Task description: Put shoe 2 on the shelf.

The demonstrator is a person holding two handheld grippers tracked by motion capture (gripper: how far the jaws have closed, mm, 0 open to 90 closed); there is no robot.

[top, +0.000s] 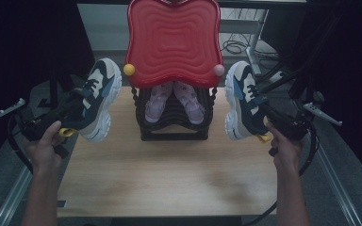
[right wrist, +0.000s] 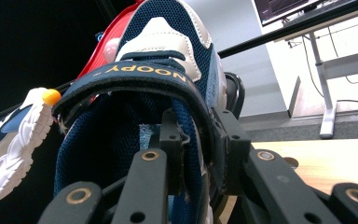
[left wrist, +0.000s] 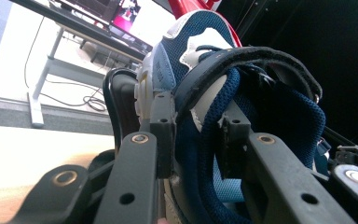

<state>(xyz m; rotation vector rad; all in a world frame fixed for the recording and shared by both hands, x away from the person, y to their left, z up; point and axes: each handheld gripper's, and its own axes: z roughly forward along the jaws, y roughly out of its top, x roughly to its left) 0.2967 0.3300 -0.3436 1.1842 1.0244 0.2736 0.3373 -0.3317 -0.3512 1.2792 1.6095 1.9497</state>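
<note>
Fingers [left wrist: 162, 135] pinch sneakers above wooden table [top: 169, 169]; grey floor, desks behind.

Sneakers [top: 99, 101] [top: 242, 101] flank rack [top: 174, 127].

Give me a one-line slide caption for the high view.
Both grippers hold a navy-and-white sneaker, left shoe and right shoe, raised beside a black rack with purple shoes.
</note>
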